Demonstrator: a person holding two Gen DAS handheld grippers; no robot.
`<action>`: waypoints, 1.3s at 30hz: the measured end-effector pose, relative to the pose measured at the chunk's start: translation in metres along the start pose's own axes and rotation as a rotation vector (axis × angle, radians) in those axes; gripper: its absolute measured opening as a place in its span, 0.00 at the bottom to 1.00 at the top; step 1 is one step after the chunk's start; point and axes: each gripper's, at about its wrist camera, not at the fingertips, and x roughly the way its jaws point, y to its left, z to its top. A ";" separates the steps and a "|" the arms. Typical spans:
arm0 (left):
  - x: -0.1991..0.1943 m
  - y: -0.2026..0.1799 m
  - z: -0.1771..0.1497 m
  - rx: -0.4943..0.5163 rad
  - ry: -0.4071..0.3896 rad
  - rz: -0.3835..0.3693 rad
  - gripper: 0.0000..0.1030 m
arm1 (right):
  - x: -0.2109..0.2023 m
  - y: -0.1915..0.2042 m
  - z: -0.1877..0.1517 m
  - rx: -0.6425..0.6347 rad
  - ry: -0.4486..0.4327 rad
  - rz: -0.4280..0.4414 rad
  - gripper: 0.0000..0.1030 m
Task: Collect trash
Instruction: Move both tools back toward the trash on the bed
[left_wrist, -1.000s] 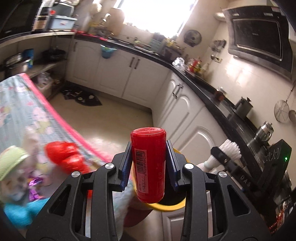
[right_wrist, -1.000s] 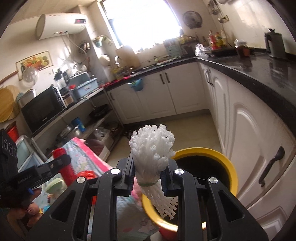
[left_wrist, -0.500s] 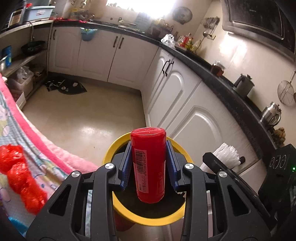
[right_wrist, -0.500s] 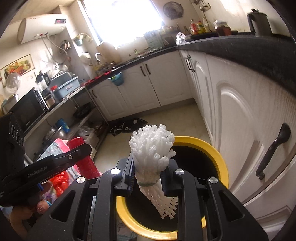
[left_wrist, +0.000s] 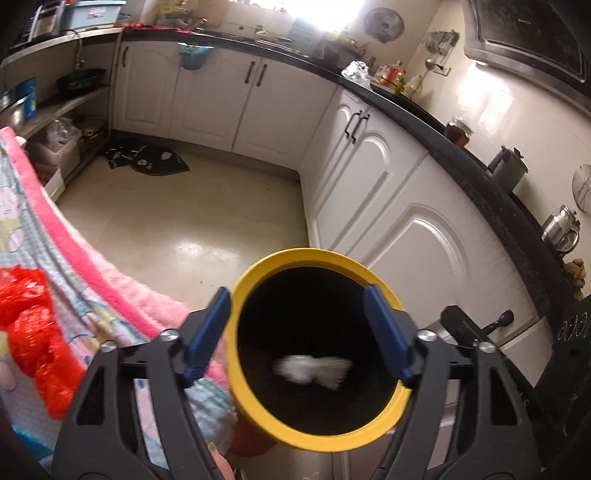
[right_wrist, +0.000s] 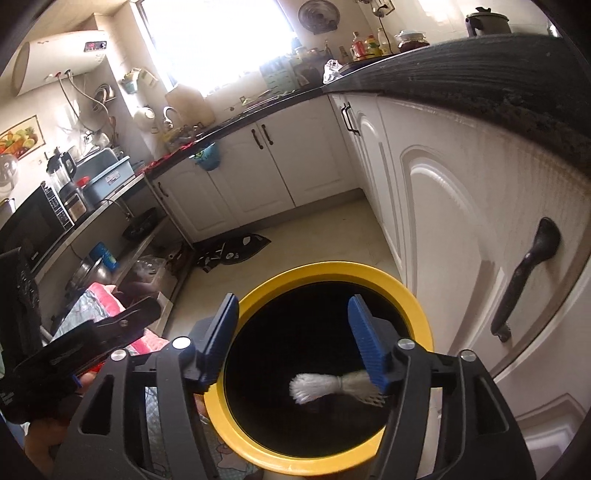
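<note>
now foam net (right_wrist: 334, 386) inside bin (right_wrist: 258, 439)

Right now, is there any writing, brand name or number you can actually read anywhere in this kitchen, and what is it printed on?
Nothing can be read with certainty.
Water heater: red digits on its display, too small to read.
Left gripper: pale lettering on its arm, too blurred.
Microwave: control panel markings, too small.
Blue can on the shelf: label unreadable.
Bottles on the counter: labels unreadable.

White foam net (left_wrist: 314, 371) motion-blurred inside the yellow bin (left_wrist: 258, 273). Bin bottom too dark to read. Red can hidden.
</note>
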 end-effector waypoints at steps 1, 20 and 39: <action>-0.004 0.002 0.000 -0.007 -0.004 0.005 0.75 | -0.003 0.001 0.000 -0.001 -0.006 0.002 0.61; -0.120 0.040 -0.014 0.018 -0.223 0.187 0.90 | -0.045 0.056 0.005 -0.131 -0.071 0.079 0.74; -0.199 0.076 -0.031 0.062 -0.339 0.359 0.90 | -0.067 0.138 -0.017 -0.289 -0.043 0.243 0.79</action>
